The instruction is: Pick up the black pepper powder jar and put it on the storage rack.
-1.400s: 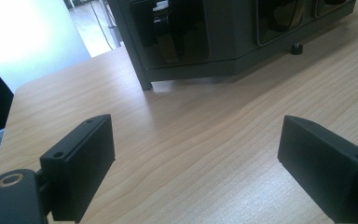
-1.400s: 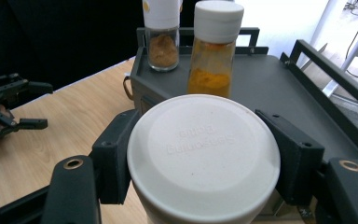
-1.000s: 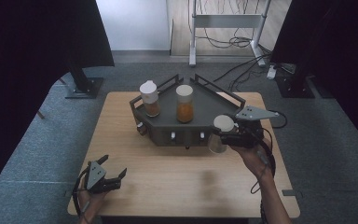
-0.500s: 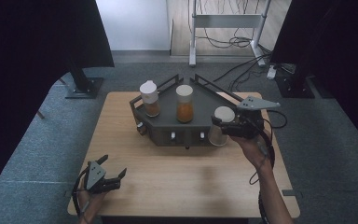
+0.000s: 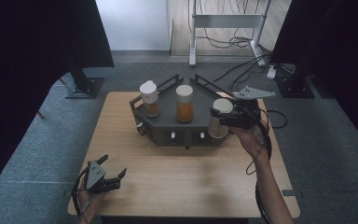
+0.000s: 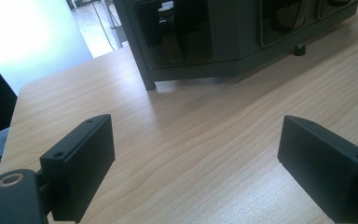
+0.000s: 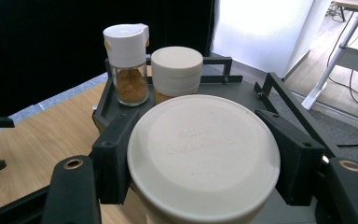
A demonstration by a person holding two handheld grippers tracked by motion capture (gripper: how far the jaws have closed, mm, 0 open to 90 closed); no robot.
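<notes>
The right gripper (image 5: 220,113) has its fingers (image 7: 116,154) clamped on a cream-lidded jar (image 7: 204,156), held at the right front corner of the dark rack (image 5: 168,133). On the rack stand a white-capped spice jar (image 5: 150,98) and a second cream-lidded jar (image 5: 184,103). The left gripper (image 5: 114,179) rests at the near left of the table (image 5: 177,177), fingers (image 6: 81,161) apart and empty.

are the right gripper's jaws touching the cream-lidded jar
Touching. In the right gripper view both black jaws of the right gripper press against opposite sides of the cream-lidded jar, with no gap showing on either side.
</notes>
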